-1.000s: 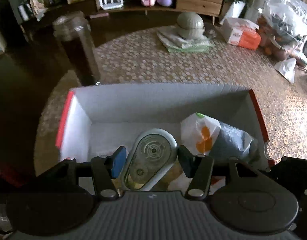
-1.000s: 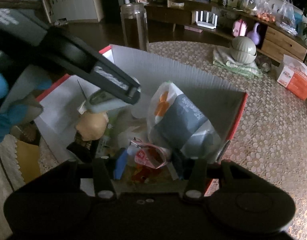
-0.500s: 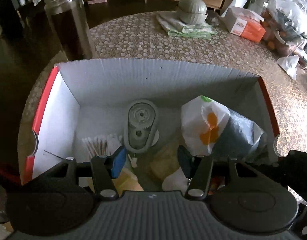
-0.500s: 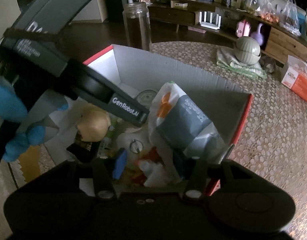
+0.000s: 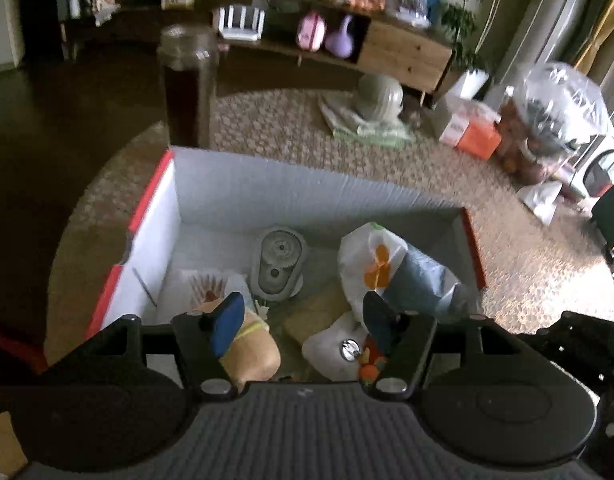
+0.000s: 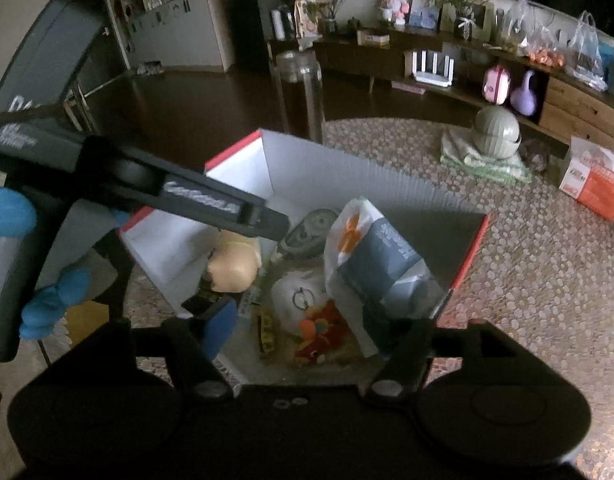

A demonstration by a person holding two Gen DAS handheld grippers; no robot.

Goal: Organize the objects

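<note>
A white cardboard box (image 5: 243,196) with red edges sits on the patterned round table; it also shows in the right wrist view (image 6: 315,168). Inside lie a grey oval device (image 5: 277,264), a white, orange and grey snack bag (image 5: 391,272), a tan round toy (image 5: 255,354), a white pouch (image 5: 335,350) and a red-orange toy (image 6: 319,332). My left gripper (image 5: 303,316) is open and empty above the box's near side. My right gripper (image 6: 307,320) is open and empty over the box. The left gripper's body (image 6: 211,204) crosses the right wrist view.
A tall dark glass jar (image 5: 187,88) stands behind the box. A green ridged bowl on folded cloths (image 5: 377,100), an orange and white carton (image 5: 471,128) and a clear bag of goods (image 5: 555,116) sit farther back on the table. A low wooden sideboard (image 5: 403,52) runs behind.
The left gripper let go of the grey oval device, which now lies in the box, and then drew back and up. The right gripper also rose away from the box.
</note>
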